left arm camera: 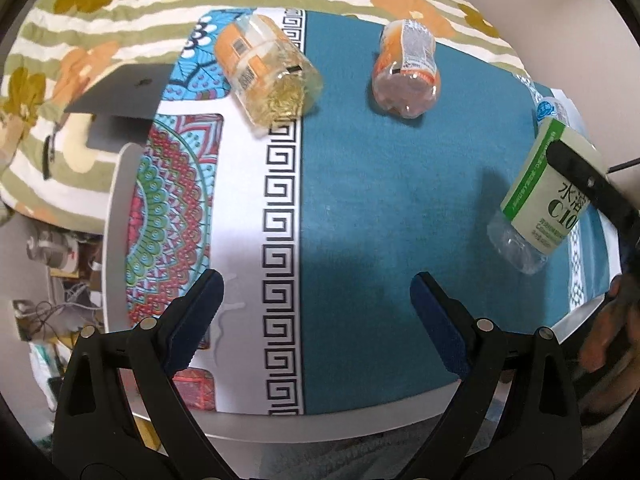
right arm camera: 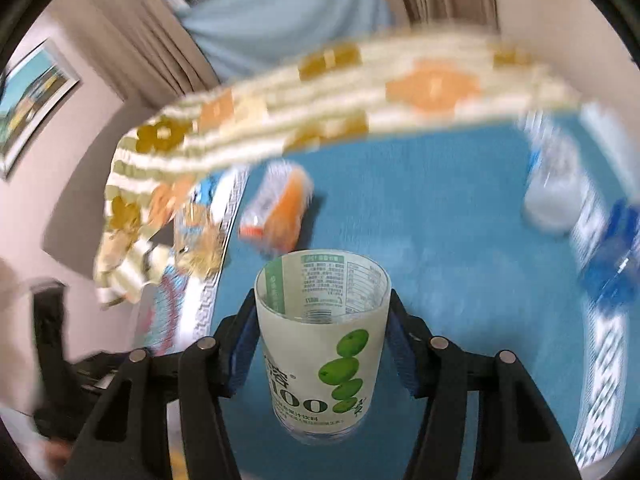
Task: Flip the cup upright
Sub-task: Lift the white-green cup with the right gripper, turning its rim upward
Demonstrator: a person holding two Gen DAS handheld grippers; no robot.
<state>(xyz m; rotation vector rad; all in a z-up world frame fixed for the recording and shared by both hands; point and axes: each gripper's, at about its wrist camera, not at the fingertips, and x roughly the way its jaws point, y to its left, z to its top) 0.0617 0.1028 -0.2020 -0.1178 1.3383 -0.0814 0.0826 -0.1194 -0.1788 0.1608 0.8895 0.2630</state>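
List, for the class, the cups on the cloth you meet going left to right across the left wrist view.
yellow-orange cup → orange cup → green-labelled cup, held by the right gripper.

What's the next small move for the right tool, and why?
Probably lower the green-label cup until its base rests on the blue cloth, then open. The right tool is clamped on its sides, and the left view shows it tilted above the cloth, open rim up.
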